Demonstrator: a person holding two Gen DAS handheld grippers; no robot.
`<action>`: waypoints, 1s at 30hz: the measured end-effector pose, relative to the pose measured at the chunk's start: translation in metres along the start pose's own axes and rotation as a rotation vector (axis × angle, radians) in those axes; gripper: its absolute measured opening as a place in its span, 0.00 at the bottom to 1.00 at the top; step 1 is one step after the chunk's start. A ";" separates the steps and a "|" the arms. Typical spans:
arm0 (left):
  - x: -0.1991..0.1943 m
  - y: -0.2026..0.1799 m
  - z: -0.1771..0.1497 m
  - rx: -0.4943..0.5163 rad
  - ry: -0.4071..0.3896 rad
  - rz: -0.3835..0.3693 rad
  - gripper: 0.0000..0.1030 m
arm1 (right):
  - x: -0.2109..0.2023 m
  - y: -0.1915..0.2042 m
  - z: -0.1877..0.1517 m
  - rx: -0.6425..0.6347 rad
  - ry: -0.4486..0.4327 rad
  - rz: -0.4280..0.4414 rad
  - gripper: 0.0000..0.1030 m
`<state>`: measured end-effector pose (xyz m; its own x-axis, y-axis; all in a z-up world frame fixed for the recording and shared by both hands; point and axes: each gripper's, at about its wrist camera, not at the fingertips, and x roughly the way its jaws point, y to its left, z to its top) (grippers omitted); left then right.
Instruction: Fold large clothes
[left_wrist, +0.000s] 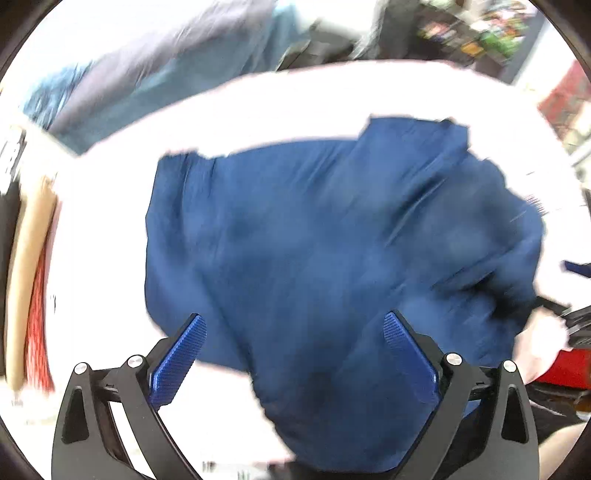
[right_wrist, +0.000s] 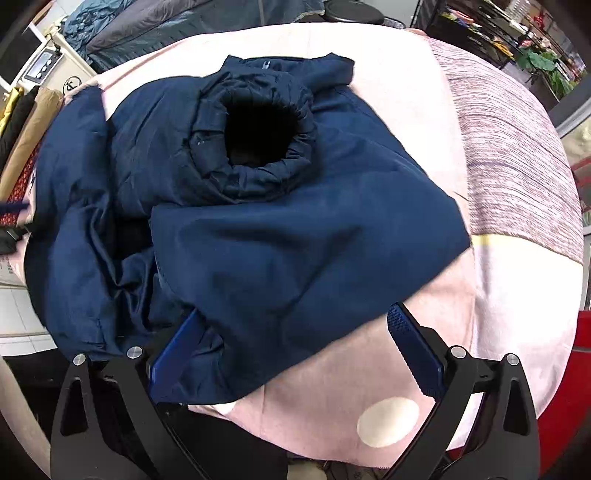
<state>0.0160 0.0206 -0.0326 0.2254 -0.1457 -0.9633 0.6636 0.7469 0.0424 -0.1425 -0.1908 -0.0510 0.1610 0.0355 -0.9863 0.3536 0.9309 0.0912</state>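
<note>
We see a big dark blue jacket (right_wrist: 258, 229) lying on a bed with a pink cover (right_wrist: 406, 122); it sits right in front of both grippers. The right gripper (right_wrist: 295, 325) has its two blue fingers spread wide apart; they pinch nothing. The near edge of the jacket lies over the left finger (right_wrist: 177, 354) of that gripper and hides part of it; the right finger (right_wrist: 413, 350) is out over the bare pink cover, just beside the jacket's edge. Further ahead of this gripper the hood (right_wrist: 258, 147) is bunched up in a ring with a dark hole in the middle; it rests on top of the jacket. Off to the right of the gripper the bed cover has a grey striped patch (right_wrist: 517, 155); close under the right finger there is a pale round spot (right_wrist: 388, 421) on the cover.

The left gripper (left_wrist: 295, 328) is also spread wide; nothing is held between its fingers. This view is blurry; the jacket (left_wrist: 332, 240) fills the space ahead and runs down between the two fingers. The bed (left_wrist: 277, 107) looks almost white here. Far to the right of this gripper we see a hand (left_wrist: 539, 343) at the edge of the jacket.
</note>
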 end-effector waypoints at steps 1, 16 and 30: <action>-0.006 -0.011 0.011 0.026 -0.021 -0.033 0.93 | -0.005 -0.001 -0.003 0.010 -0.013 -0.001 0.95; 0.102 -0.153 0.067 0.343 0.107 -0.174 0.90 | 0.004 0.036 -0.044 -0.138 -0.071 -0.080 0.95; 0.083 -0.095 0.074 0.218 0.083 -0.142 0.10 | 0.014 0.039 -0.028 -0.102 -0.081 -0.205 0.19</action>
<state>0.0247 -0.1105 -0.0968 0.0661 -0.1785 -0.9817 0.8241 0.5645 -0.0471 -0.1516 -0.1436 -0.0655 0.1708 -0.1831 -0.9681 0.2921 0.9478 -0.1277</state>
